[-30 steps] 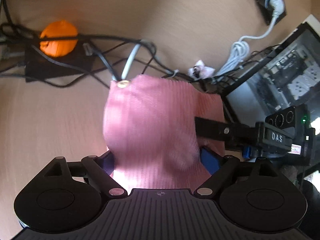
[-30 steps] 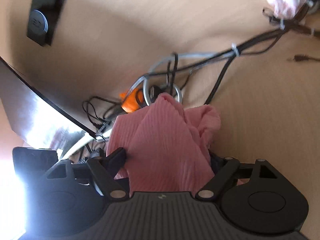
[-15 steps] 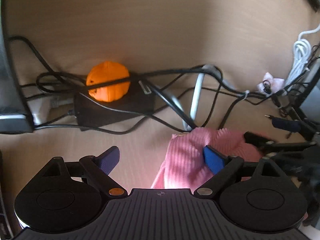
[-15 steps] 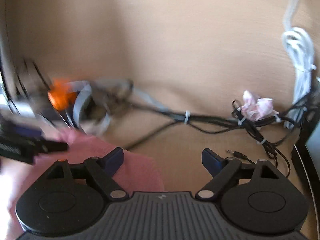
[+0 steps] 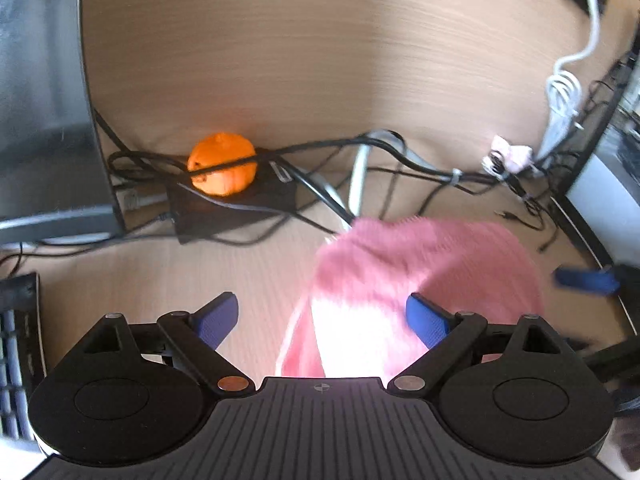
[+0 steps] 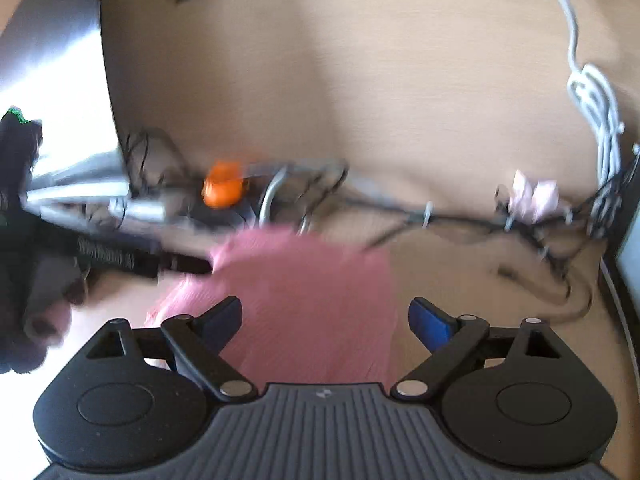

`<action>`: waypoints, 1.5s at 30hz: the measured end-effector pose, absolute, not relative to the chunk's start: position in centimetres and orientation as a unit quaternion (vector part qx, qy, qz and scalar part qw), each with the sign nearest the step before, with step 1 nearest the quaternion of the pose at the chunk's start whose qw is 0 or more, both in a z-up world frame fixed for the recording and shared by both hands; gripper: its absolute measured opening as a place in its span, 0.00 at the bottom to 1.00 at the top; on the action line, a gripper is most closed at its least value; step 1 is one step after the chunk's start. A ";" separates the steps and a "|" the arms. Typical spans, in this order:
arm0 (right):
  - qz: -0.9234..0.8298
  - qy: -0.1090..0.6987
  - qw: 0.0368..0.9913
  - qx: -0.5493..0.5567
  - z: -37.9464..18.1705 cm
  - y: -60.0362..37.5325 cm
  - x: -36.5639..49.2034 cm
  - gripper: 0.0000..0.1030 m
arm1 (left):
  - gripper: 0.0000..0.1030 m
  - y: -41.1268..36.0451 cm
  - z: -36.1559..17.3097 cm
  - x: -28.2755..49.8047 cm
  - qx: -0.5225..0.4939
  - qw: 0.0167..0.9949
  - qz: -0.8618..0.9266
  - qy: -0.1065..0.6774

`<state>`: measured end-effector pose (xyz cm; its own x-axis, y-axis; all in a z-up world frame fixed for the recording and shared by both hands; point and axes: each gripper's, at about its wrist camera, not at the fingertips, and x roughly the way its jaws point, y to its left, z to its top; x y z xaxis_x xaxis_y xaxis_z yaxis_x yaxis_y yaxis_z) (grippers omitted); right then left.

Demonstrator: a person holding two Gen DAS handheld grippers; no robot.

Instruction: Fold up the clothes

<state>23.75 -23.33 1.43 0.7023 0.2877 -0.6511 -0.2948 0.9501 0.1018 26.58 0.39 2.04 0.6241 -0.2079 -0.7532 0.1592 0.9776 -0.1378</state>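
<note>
A pink ribbed garment (image 5: 420, 264) lies bunched on the wooden desk (image 5: 320, 60). My left gripper (image 5: 320, 320) stands open; the cloth sits toward and behind its right finger (image 5: 426, 324), and neither pad presses on it. In the right wrist view the same garment (image 6: 308, 288) lies between the jaws of my right gripper (image 6: 328, 320). Those jaws are wide and closing, with no pad on the cloth. The left gripper (image 6: 108, 258) reaches the garment's left edge there, held by a hand (image 6: 40, 320). A blue fingertip (image 5: 584, 280) of the right gripper shows at the cloth's right.
Behind the garment runs a tangle of dark cables (image 5: 400, 160) with an orange ball (image 5: 222, 172) on a black box (image 5: 232, 204). A grey computer case (image 5: 40, 120) stands left, a keyboard (image 5: 16, 340) lower left, a coiled white cable (image 5: 564, 100) and dark equipment (image 5: 600, 200) right.
A second ago the garment filled the gap of each gripper, lifted up. Now it lies lower on the desk, both grippers have swung and rolled, and it sits right of the left gripper's middle.
</note>
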 end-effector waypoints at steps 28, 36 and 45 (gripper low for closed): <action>0.026 0.374 0.927 -0.024 -3.0 -24.5 14.0 1.00 | 1.00 -3.3 -2.6 11.1 0.008 0.909 -0.020 0.416; 0.009 0.351 0.936 0.000 -4.4 -25.0 11.7 1.00 | 1.00 -3.9 -4.0 8.7 0.010 0.930 -0.005 0.367; 0.043 0.340 0.939 -0.014 -4.6 -24.8 12.8 1.00 | 1.00 -4.9 -4.2 9.3 0.003 0.940 0.023 0.341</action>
<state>12.78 -24.81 -4.63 0.7654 0.0709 -0.6396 -0.0903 0.9959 0.0024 9.26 -4.92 -4.24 0.7666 0.0452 -0.6405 -0.0415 0.9989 0.0208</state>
